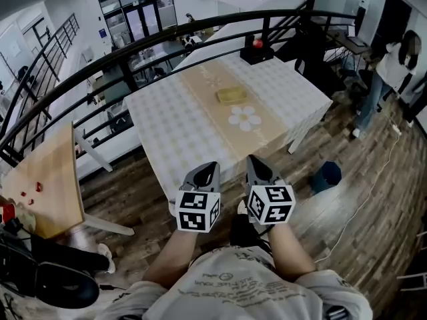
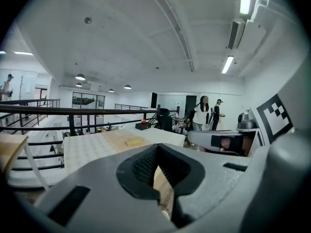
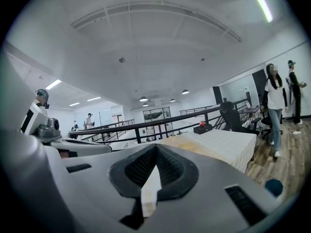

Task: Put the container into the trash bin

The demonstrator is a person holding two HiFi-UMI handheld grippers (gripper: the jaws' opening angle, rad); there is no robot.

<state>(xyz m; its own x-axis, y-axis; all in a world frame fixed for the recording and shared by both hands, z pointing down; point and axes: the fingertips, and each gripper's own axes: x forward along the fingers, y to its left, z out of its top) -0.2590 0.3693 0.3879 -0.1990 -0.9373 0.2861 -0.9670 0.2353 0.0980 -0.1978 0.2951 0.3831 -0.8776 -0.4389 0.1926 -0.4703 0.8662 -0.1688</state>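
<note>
A flat yellowish container [image 1: 231, 96] lies on the tan runner of the white-clothed table [image 1: 167, 132], beyond a white flower-shaped mat [image 1: 245, 117]. The blue trash bin [image 1: 327, 176] stands on the wooden floor to the right of the table's near corner. My left gripper [image 1: 207, 169] and right gripper [image 1: 257, 161] hang side by side at the table's near edge, well short of the container, both shut with nothing in them. The left gripper view shows the container [image 2: 134, 141] far ahead. In the right gripper view the bin [image 3: 273, 187] sits low at the right.
A black curved railing [image 1: 200, 35] runs behind the table, with a black box and red object [image 1: 257, 49] at the far edge. A wooden table [image 1: 43, 179] stands at the left. A person [image 1: 393, 65] stands at the far right, and a white cable [image 1: 373, 185] lies on the floor.
</note>
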